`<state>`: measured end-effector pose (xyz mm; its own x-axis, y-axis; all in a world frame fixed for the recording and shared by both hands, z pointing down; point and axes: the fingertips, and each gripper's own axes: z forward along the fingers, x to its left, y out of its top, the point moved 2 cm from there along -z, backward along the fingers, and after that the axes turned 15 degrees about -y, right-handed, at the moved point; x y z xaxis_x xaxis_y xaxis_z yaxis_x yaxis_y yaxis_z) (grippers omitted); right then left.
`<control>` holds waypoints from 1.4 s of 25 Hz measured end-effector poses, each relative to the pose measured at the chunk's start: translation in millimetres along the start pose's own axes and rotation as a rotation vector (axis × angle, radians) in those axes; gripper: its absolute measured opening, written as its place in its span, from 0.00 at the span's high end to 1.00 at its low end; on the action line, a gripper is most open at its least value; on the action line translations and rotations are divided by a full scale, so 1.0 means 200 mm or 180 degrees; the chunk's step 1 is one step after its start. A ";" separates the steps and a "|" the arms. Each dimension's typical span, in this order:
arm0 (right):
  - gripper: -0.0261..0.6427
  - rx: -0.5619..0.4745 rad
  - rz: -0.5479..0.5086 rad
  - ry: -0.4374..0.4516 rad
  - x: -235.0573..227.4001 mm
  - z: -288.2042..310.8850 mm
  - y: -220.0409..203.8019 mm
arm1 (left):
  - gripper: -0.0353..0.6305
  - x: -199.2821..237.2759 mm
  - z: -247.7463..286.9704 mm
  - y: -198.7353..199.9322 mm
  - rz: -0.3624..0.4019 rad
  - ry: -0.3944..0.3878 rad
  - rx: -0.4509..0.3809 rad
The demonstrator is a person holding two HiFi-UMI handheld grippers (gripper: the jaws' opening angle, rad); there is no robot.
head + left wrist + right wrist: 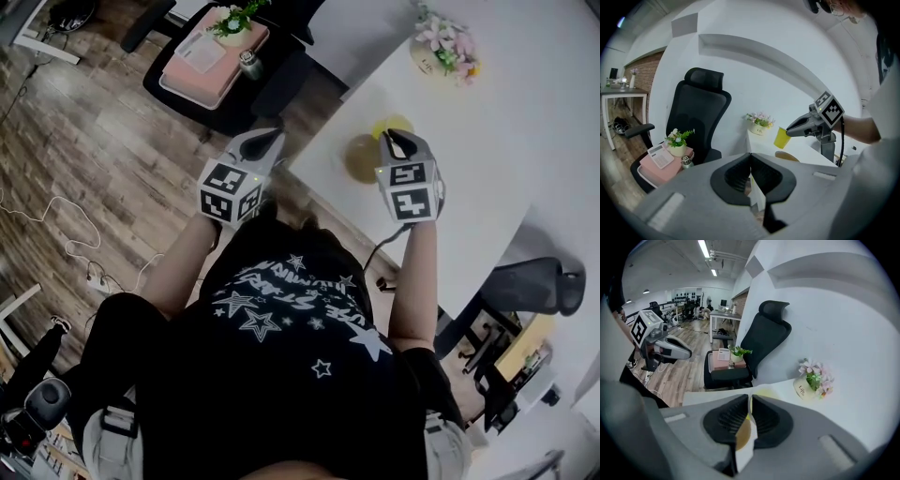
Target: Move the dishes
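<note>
Yellow cup [403, 123] half behind right gripper [388, 139]

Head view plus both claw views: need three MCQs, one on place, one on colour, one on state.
1. Where does the pink box lie?
A. in a drawer
B. on the black chair, on its seat
C. on a stool

2. What colour is the cup in the right claw?
A. blue
B. red
C. yellow

3. How is the left claw?
A. shut, nothing in it
B. shut on the cup
C. wide open

Key:
1 B, the head view shows the box resting on the chair seat.
2 C, the left claw view shows a yellow cup pinched at the right claw's tip.
3 A, its own view shows the jaws together with nothing between them.
</note>
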<state>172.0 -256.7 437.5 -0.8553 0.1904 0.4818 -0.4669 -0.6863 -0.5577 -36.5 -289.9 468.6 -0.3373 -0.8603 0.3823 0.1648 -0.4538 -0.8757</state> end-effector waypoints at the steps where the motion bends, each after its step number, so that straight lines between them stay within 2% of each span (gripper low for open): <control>1: 0.92 0.0002 -0.0005 0.0009 -0.01 0.04 0.00 | 0.93 0.01 -0.01 -0.01 -0.0023 0.0043 -0.0002; 7: 0.92 0.0003 -0.0118 0.0161 -0.05 0.26 -0.01 | 0.93 0.02 -0.03 -0.03 -0.0124 0.0342 -0.0042; 17: 0.92 0.0115 -0.0365 0.0442 0.04 0.45 -0.04 | 0.93 0.00 -0.06 -0.07 -0.0209 0.0655 -0.0032; 22: 0.91 0.0092 -0.0391 0.0491 0.06 0.45 -0.04 | 0.93 -0.02 -0.06 -0.08 -0.0210 0.0698 -0.0019; 30: 0.75 0.0002 -0.0339 0.0585 0.09 0.39 -0.04 | 0.93 -0.05 -0.03 -0.08 -0.0174 0.0688 -0.0019; 35: 0.75 -0.0068 -0.0279 0.0540 0.07 0.30 -0.05 | 0.93 -0.10 0.00 -0.07 -0.0116 0.0623 -0.0024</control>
<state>177.4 -289.5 490.9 -0.8360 0.3657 0.4092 -0.5443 -0.6472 -0.5337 -32.9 -266.9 472.5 -0.5169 -0.7813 0.3499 0.1425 -0.4816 -0.8647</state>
